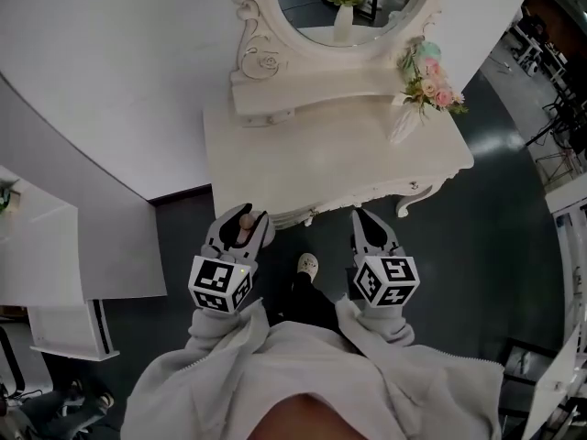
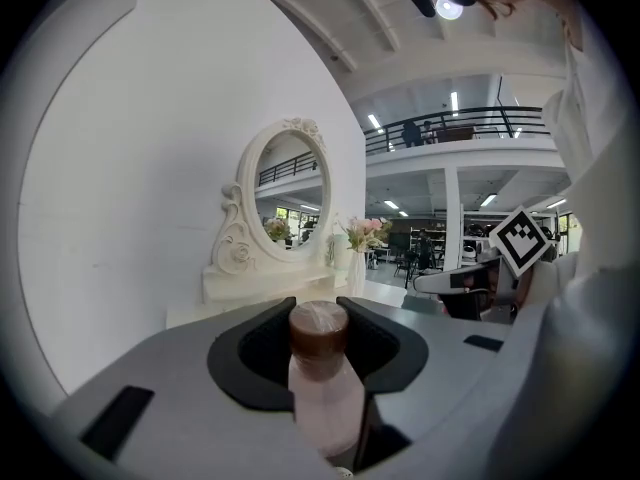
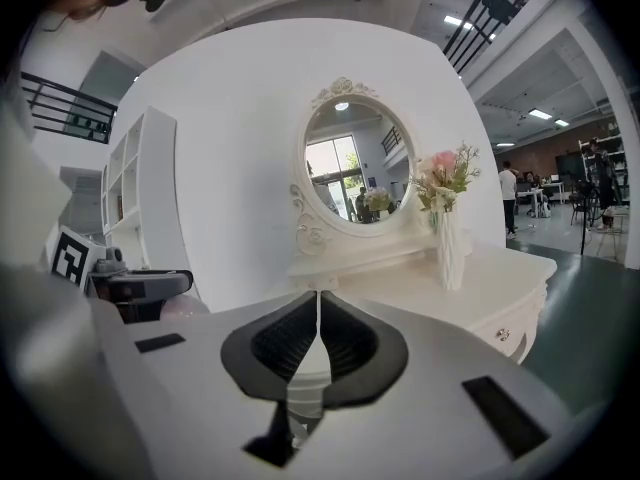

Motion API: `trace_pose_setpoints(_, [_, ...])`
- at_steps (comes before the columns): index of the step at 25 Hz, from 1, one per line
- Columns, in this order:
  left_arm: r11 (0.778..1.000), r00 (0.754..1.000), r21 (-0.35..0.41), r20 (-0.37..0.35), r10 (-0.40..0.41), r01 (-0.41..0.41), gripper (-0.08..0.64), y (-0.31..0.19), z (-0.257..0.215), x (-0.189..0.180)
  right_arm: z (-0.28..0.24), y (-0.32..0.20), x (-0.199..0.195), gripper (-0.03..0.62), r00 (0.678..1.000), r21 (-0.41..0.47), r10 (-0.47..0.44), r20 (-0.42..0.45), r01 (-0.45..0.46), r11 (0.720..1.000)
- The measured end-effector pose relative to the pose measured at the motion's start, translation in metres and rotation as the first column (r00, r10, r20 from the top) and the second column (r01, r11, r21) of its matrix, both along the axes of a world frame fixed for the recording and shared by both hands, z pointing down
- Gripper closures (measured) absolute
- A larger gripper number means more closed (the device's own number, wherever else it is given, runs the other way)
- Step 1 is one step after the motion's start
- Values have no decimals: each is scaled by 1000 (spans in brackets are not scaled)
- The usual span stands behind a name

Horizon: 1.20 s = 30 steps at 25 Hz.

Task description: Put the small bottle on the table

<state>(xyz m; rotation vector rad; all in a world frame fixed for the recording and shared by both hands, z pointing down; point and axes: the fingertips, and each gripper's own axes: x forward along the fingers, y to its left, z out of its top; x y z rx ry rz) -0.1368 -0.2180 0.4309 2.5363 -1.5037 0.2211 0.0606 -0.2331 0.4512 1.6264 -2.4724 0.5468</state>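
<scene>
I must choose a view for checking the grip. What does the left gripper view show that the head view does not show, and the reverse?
Only the left gripper view: the pale body of the small bottle pressed between the left gripper's jaws, and a balcony railing. Only the head view: the whole top of the table, a shoe, and the right gripper's closed jaws. Both: the bottle's cap, the mirror, the flowers.

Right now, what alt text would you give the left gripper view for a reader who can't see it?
The left claw grips a small bottle with a brown cap, upright between its dark jaws. Beyond stands a white dressing table with an ornate oval mirror and a vase of pink flowers.
</scene>
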Motion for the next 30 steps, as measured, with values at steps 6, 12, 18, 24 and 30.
trace_pose_setpoints(6, [999, 1000, -24, 5, -26, 26, 427, -40, 4, 0, 5, -42, 0, 557, 1000, -25, -26, -1, 25, 999])
trace_pose_setpoints(12, [999, 999, -40, 3, -36, 36, 426, -80, 7, 11, 8, -79, 17, 556, 1000, -49, -17, -2, 16, 999])
trace_pose_setpoints(18, [998, 999, -35, 3, -46, 46, 426, -114, 6, 23, 12, -113, 27, 557, 1000, -59, -21, -1, 20, 998])
trace_pose_setpoints(24, [998, 998, -40, 8, -56, 56, 426, -149, 12, 33, 18, -145, 38, 555, 1000, -67, -31, 0, 31, 997])
trace_pose_setpoints(30, [999, 999, -25, 5, -47, 47, 426, -180, 11, 51, 20, -174, 56, 557, 1000, -65, -26, -3, 26, 998])
